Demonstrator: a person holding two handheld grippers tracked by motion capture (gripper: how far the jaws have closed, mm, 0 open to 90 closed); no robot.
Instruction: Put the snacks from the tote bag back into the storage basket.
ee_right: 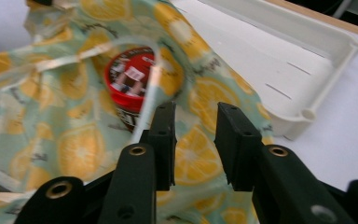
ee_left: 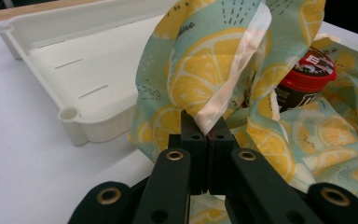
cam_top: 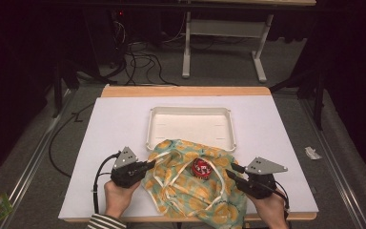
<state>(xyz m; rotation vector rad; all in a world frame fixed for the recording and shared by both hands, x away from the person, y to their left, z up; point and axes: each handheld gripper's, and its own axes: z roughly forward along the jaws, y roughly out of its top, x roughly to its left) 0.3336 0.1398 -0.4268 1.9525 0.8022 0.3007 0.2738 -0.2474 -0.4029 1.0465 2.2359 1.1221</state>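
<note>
i have the left claw (ee_left: 208, 135) clamped on the white-trimmed edge of the lemon-print cloth bag (cam_top: 190, 183) near the tabletop's front, red-lidded jar (cam_top: 201, 168) inside, right claw (ee_right: 195, 140) apart over it; next i judge it should pinch the opposite rim.

From my console I can read very little. On the lemon-print cloth (ee_left: 242, 60), the left gripper view shows a small dark cursive word ending in "ine", on the fold above the red-lidded tub (ee_left: 307, 77). The tub's lid carries large white letters, too cut off and blurred for me to read. In the right gripper view the lid (ee_right: 129, 74) bears a white barcode sticker, its digits illegible.
</note>
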